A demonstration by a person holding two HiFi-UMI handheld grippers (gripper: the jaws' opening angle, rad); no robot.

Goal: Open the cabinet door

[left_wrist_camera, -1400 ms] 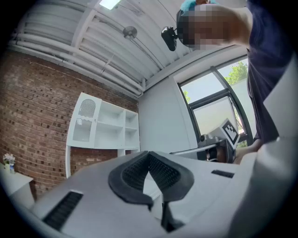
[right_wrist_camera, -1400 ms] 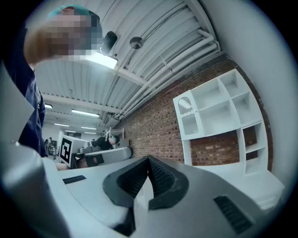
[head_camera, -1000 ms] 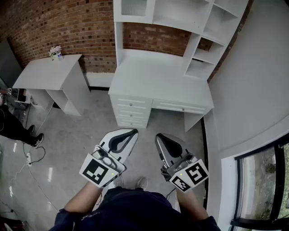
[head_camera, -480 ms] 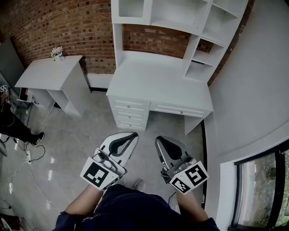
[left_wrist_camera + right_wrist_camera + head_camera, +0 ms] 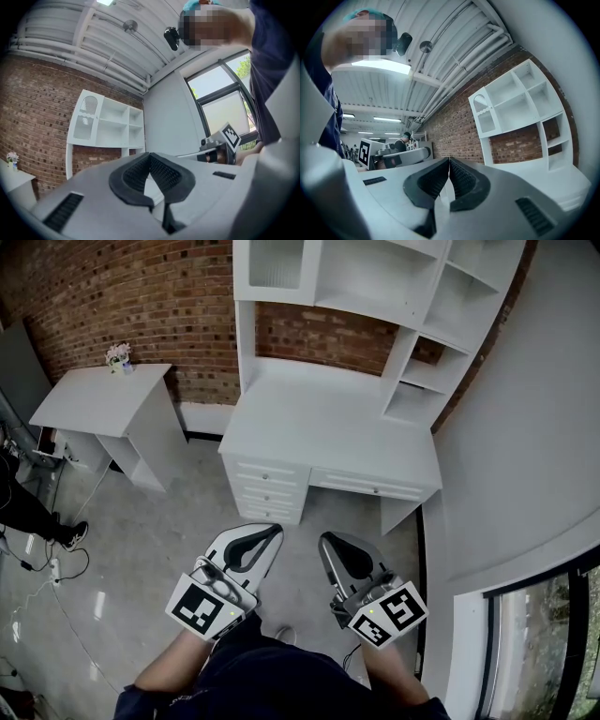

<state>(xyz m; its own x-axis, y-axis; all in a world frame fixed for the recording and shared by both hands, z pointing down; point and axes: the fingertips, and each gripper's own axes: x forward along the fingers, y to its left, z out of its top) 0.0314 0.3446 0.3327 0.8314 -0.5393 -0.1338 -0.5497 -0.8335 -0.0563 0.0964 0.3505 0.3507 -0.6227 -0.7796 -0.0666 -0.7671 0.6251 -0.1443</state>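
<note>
- The left tool [image 5: 273, 532] is shut tight, with nothing in it.
- The right tool [image 5: 327, 544] is shut tight too, and it is empty.
- Both tools sit side by side over the floor [image 5: 141, 540], well apart from the white worktop [image 5: 328, 423].
- The cabinet door [image 5: 276, 261] is at the top left of the shelves above the worktop. It is closed.
- Since a second ago, the worktop and its drawers [image 5: 267, 491] have come a little nearer to the tools. The tools are as shut as before.
</note>
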